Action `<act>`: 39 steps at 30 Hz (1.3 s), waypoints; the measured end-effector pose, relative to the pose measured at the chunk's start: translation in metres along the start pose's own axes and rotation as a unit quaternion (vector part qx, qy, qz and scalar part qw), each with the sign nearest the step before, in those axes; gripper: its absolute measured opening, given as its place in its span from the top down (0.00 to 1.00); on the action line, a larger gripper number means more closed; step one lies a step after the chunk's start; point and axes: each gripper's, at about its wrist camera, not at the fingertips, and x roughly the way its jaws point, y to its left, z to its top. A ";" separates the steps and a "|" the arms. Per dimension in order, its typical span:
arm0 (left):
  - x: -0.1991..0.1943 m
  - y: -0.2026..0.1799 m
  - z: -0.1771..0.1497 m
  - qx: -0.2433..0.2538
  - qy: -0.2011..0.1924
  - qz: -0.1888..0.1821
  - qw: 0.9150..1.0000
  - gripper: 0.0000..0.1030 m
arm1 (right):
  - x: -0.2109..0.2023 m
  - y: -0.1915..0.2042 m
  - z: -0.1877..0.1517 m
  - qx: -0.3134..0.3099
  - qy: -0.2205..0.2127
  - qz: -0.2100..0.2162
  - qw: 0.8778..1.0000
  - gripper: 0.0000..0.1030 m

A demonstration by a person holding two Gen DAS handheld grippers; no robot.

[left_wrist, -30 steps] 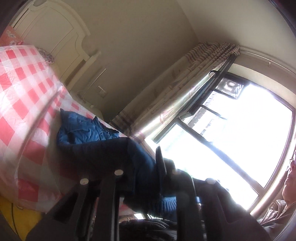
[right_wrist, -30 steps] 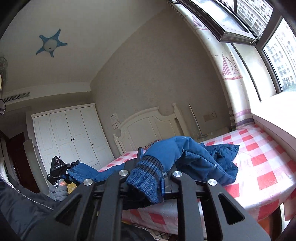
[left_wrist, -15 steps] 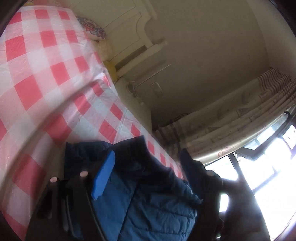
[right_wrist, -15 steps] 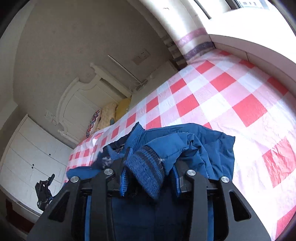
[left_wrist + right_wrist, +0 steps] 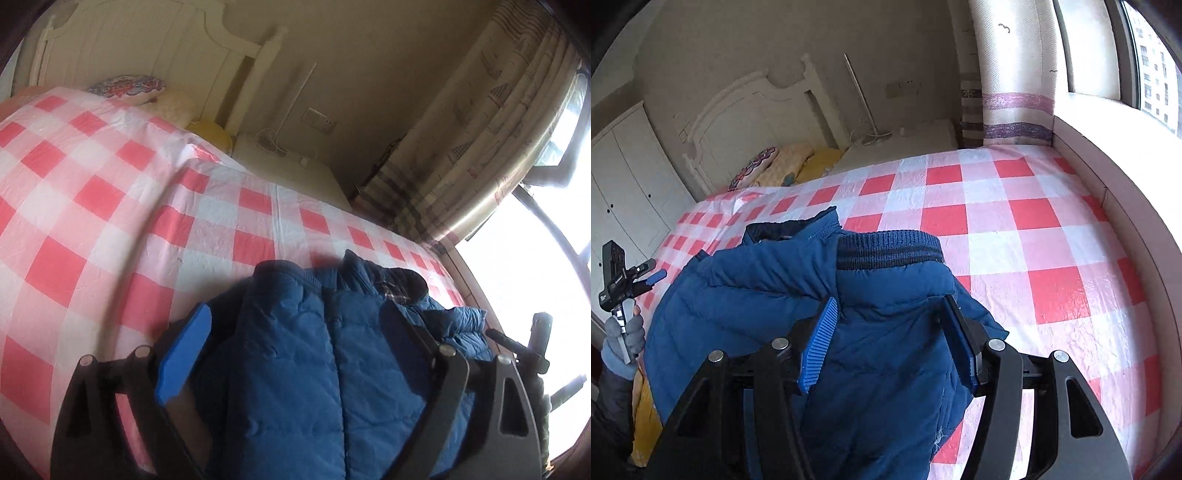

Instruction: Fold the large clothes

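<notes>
While blue jacket (image 5: 886, 332) covers checked bed (image 5: 1015, 229), both grippers spread wide

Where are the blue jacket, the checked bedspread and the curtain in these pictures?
blue jacket (image 5: 768, 295): right wrist view, quilted body.
checked bedspread (image 5: 1015, 229): right wrist view, bare part beyond the jacket.
curtain (image 5: 476, 140): left wrist view, gathered folds by the window.

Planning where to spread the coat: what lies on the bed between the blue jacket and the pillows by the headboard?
Only bare checked bedspread lies between the blue jacket and the pillows, seen in the right wrist view.
</notes>
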 end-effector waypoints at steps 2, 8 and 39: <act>0.015 -0.009 0.001 0.026 0.028 0.001 0.999 0.07 | 0.009 0.002 0.003 -0.011 0.015 -0.005 1.000 0.45; 0.048 -0.009 0.013 0.037 0.072 0.028 0.996 0.07 | 0.023 -0.008 0.010 -0.011 0.027 -0.011 1.000 0.34; 0.123 -0.023 0.054 -0.002 0.074 0.170 0.983 0.82 | 0.087 0.009 0.047 0.029 0.037 -0.126 0.991 0.86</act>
